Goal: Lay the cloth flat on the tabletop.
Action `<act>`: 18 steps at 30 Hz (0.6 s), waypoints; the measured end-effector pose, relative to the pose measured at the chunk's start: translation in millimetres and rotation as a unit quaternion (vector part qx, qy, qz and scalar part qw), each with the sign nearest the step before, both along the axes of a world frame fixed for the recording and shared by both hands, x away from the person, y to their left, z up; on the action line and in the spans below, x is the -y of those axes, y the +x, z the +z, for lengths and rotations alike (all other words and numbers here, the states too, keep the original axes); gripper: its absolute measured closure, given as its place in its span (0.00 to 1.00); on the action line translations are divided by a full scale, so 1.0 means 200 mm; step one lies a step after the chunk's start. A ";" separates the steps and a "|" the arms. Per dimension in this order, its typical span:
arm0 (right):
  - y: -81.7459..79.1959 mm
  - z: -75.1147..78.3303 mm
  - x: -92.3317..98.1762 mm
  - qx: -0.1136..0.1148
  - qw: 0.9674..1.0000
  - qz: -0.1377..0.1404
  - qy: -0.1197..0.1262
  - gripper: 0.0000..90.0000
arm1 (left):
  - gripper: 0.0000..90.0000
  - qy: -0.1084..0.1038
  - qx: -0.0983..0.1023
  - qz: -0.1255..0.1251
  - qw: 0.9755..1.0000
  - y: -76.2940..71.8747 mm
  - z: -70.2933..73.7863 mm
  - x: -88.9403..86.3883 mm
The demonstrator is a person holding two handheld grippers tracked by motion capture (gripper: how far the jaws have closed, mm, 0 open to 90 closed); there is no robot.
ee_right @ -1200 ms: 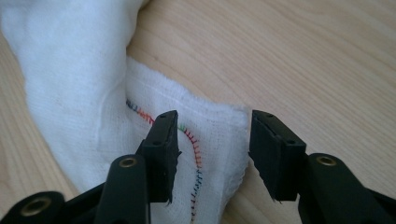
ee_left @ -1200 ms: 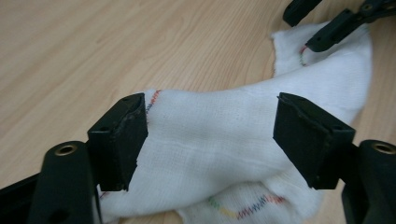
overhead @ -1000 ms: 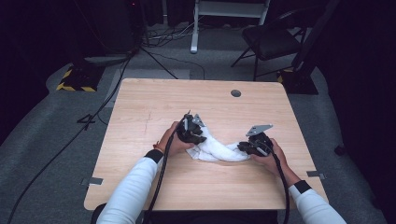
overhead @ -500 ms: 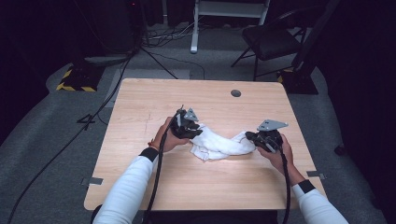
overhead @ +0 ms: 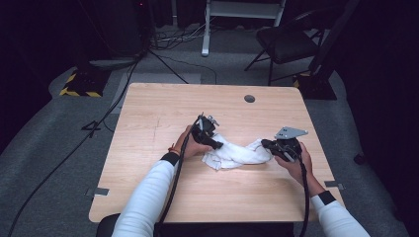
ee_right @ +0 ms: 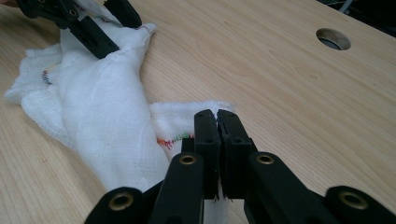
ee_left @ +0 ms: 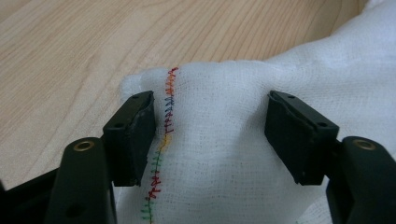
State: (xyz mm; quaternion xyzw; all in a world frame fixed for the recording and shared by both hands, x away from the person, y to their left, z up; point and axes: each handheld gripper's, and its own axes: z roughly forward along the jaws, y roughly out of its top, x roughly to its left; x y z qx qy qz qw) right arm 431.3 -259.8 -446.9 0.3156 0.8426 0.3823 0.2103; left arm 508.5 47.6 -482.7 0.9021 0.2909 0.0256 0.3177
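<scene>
On the wooden table (overhead: 148, 187), seen from the high view, a white muslin cloth (overhead: 232, 154) lies bunched and stretched between the two hands, near the table's middle. The left gripper (overhead: 213, 143) sits at the cloth's left end, and the right gripper (overhead: 269, 146) at its right end, farther from the left one than half a second ago, so the cloth now runs longer and flatter.

Along the left gripper view, the jaws have just been opening and now stand well apart, astride a hump of the cloth (ee_left: 224, 140) with its coloured stitched hem (ee_left: 164, 135); the pads no longer press on the fabric, so this end looks released.

From the right gripper view, the right gripper (ee_right: 217, 116) is fully closed, pinching a hemmed corner of the cloth (ee_right: 107, 112), while the left gripper (ee_right: 122, 31) shows open farther off. Only the right end is held, so the left hand probably needs a fresh grip on a corner before spreading or folding goes on.
</scene>
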 end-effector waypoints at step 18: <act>0.06 0.17 0.05 0.052 0.996 -0.048 0.049 0.97 | 0.86 -0.051 0.190 0.003 0.980 -0.13 0.39 -0.12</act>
